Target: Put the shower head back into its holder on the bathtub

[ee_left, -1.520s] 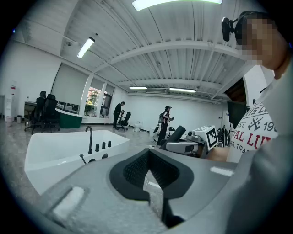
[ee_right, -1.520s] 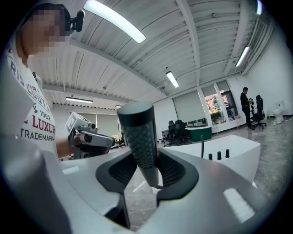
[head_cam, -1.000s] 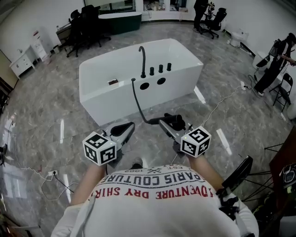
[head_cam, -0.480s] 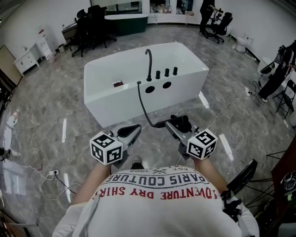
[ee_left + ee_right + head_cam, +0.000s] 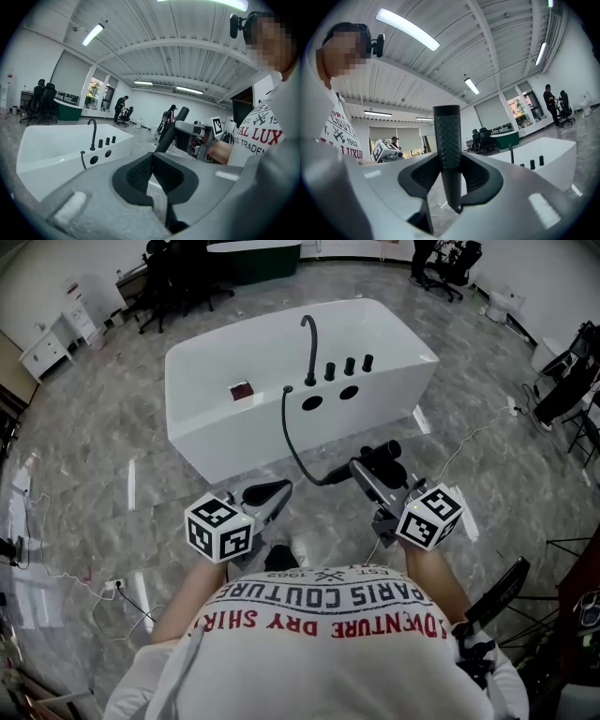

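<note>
The right gripper (image 5: pixel 450 176) carries the shower head (image 5: pixel 446 140), with the tub (image 5: pixel 216 432) ahead of it.
Its jaws clamp the knurled handle, a fair hold: it looks stiff and light, though the hose (image 5: pixel 295 442) running ahead may tug. The left gripper (image 5: pixel 151 173) beside it is closed and empty. Both are nearer the tub than a second ago.

Grey marbled floor (image 5: pixel 84 474), white bathtub (image 5: pixel 225 442) standing on it, office chairs (image 5: pixel 178 277) beyond

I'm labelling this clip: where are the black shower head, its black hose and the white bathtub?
black shower head (image 5: pixel 449 150): right gripper view, textured handle.
black hose (image 5: pixel 291 446): head view, middle stretch.
white bathtub (image 5: pixel 225 442): head view, front wall.
</note>
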